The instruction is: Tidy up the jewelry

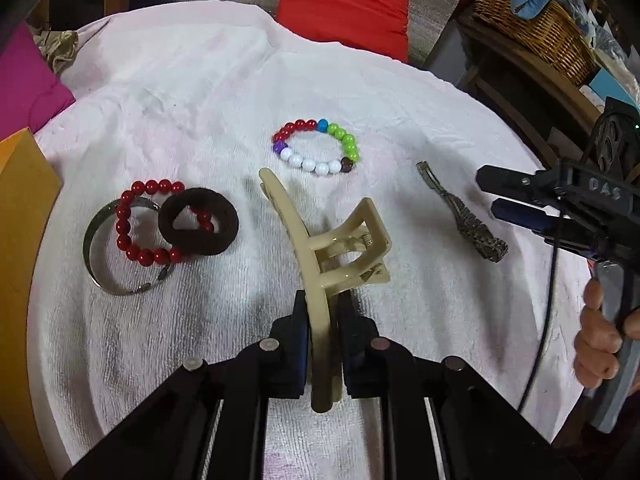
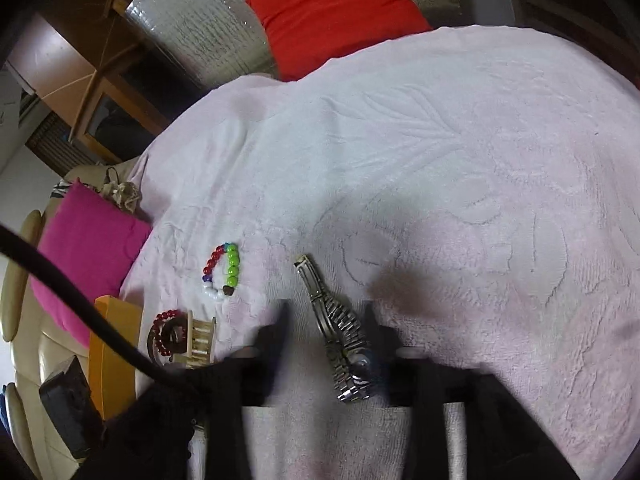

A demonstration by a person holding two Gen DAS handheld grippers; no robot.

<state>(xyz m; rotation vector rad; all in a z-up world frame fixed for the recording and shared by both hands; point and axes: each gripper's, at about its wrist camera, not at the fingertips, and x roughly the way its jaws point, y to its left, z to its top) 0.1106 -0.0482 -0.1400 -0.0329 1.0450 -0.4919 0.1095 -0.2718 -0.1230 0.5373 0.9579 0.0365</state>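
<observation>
On the towel [image 1: 200,80]: two bead bracelets [image 1: 316,146], one watch [image 2: 340,336]

On the towel [image 1: 200,80] the hair claw [image 1: 320,240] lies between stacked bracelets [image 1: 136,236] (left) and watch [image 1: 468,216], bead bracelet [image 1: 316,146] behind.

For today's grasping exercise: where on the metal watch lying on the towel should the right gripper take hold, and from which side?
Grip the watch across its narrow band beside the case, coming from above. It lies flat and stretched out on the towel, between the right gripper's open fingers.
</observation>
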